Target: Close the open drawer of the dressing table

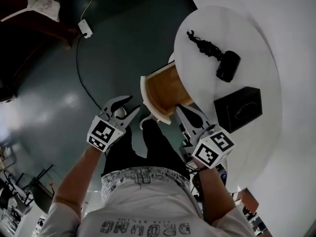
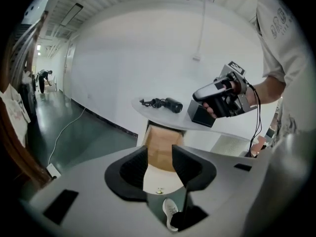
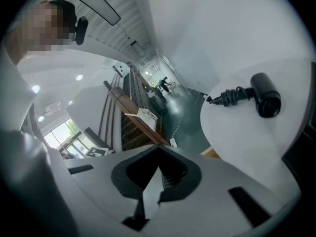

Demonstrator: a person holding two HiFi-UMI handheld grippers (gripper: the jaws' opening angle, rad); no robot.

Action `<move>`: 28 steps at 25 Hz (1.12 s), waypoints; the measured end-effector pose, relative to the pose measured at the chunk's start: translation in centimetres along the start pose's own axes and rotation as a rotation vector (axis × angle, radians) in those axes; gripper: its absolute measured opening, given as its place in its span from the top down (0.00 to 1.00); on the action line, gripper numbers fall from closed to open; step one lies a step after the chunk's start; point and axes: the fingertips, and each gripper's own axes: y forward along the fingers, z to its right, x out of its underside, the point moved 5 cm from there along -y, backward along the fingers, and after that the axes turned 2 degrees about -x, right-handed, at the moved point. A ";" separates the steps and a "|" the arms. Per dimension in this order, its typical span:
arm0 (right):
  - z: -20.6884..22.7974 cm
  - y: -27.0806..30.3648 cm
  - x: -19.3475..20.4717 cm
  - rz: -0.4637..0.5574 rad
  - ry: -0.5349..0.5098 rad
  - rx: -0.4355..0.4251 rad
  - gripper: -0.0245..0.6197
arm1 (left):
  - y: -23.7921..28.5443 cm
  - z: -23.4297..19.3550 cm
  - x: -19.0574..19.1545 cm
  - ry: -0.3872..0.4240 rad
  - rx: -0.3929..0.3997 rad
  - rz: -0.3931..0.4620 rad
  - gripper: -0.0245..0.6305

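Head view gives us the light wooden drawer with its curved white front panel (image 1: 151, 101), pulled well out from under the round white dressing table (image 1: 256, 147) towards the person, so nothing is closed yet. Its bare wooden floor shows and looks empty, and a small metal knob sits on the front in the left gripper view.

The left gripper (image 1: 134, 103) hovers just off the panel's left side, jaws spread with nothing between them; the drawer lines up in the gap beyond. The right gripper (image 1: 180, 107) has its jaws pressed together on nothing, tips just beside the panel's right end. I cannot tell if they are touching it.

The danger, as I read it, is a shove at one end only. That could twist the drawer on its runners and jam it. The left gripper's spread jaws could also slip past the curved panel instead of pushing it. A hard push might jolt the black hair dryer with coiled cord (image 1: 224, 63) and the black box (image 1: 238, 108) on top.
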 end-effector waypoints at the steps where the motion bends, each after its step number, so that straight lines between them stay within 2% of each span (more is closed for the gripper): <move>1: 0.1 0.2 0.3 -0.010 -0.003 0.005 0.95 | 0.4 -0.1 1.1 -0.002 0.004 -0.013 0.70; 8: 0.6 1.7 2.8 -0.078 -0.022 0.033 0.95 | 2.9 -0.9 8.0 -0.027 0.043 -0.076 0.70; 14: 1.2 2.1 4.3 -0.115 -0.004 0.055 0.95 | 5.6 -0.7 12.4 -0.029 0.079 -0.139 0.70; 21: 1.9 2.1 6.4 -0.140 0.032 0.085 0.95 | 8.1 -0.7 16.4 -0.034 0.130 -0.199 0.70; 28: 2.9 1.7 7.7 -0.147 0.073 0.108 0.95 | 10.1 -0.8 18.2 -0.036 0.173 -0.250 0.71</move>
